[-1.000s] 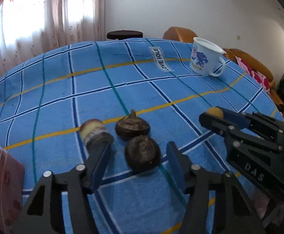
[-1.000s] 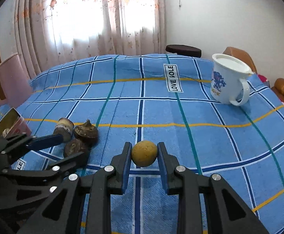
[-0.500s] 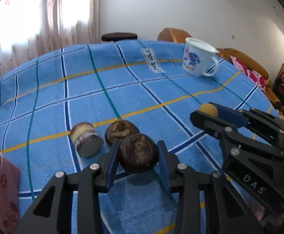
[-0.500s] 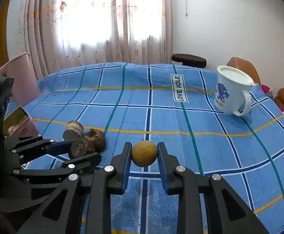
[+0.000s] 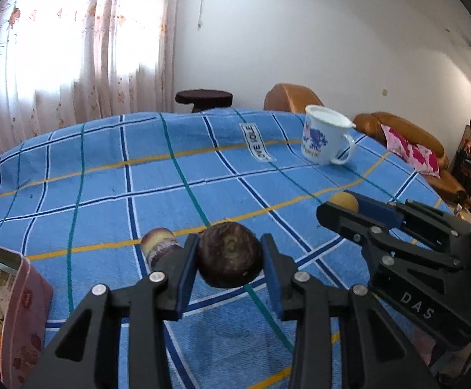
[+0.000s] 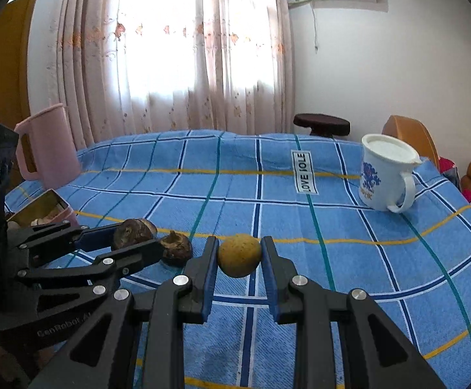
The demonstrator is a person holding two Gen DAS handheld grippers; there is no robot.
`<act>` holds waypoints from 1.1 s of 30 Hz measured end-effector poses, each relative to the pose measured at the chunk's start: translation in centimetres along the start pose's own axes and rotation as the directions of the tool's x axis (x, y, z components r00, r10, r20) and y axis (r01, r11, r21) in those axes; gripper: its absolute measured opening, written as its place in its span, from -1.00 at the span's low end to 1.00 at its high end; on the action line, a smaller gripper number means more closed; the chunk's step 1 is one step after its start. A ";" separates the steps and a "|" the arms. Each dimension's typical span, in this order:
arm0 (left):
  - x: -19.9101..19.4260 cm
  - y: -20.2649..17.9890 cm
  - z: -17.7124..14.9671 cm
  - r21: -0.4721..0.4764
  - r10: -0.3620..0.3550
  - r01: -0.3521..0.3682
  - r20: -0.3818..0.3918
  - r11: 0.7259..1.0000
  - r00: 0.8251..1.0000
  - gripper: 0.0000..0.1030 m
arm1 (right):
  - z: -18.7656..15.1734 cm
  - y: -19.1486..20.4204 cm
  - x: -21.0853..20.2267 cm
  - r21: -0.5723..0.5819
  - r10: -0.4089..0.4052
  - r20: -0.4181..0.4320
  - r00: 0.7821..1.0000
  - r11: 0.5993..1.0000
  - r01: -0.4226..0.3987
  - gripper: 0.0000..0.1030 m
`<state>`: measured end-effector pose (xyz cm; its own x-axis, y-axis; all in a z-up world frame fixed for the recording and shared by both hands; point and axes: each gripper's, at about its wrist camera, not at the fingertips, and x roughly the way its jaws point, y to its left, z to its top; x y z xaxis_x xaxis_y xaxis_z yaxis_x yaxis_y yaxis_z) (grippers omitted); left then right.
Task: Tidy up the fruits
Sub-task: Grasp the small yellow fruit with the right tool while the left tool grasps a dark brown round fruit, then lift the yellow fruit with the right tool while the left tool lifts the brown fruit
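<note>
Hand-held gripper first: my left hand-held gripper [image 5: 230,259] is pinching the dark brown fruit [image 5: 229,254] across its widest part, one blue pad on each side, and the fruit looks lifted just clear of the cloth, with a shadow below it. My right hand-held gripper [image 6: 239,256] is pinching the small yellow-brown fruit [image 6: 239,255] the same way, at its middle.

I judge the dark fruit to be firm and fairly light, with a rough, dry skin that should not slip on the pads. It is rounded, so a grip off its middle could let it roll out; the hold across the widest part seems right. The yellow fruit looks smaller and lighter, with a matt, speckled skin; I would keep the squeeze gentle, as I cannot tell how soft it is.

Taking the dark fruit as my landmark: just to its left lies a cut brown-and-cream piece [image 5: 157,243] on the blue checked cloth [image 5: 106,194]. In the right wrist view another dark fruit [image 6: 175,248] lies just beside it on the cloth. Nearer me and well to its left stands the pink box [image 5: 25,308], with something orange inside. Far beyond it to the right is the white mug [image 5: 324,139]; far to its left, in the right wrist view, a pink jug [image 6: 49,146].
</note>
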<state>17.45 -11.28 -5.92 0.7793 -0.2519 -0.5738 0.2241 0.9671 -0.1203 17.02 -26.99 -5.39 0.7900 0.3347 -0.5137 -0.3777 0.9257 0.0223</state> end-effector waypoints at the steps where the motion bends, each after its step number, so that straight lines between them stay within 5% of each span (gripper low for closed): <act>1: -0.1 0.0 0.0 -0.002 0.001 -0.001 0.009 1.000 1.000 -0.23 | 0.0 0.0 -0.2 -0.002 0.003 0.008 1.000 1.000 -0.003 -0.46; 33: -4.1 -1.1 -0.9 0.036 0.083 -0.093 0.220 0.995 0.972 -0.23 | -0.4 0.8 -3.1 -0.053 0.004 0.172 0.985 0.999 0.005 -0.46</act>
<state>13.44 -11.27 -4.15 0.9049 -0.1725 -0.3892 0.1718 0.9844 -0.0369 14.06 -27.35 -4.13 0.8597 0.3638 -0.3586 -0.3987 0.9167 -0.0258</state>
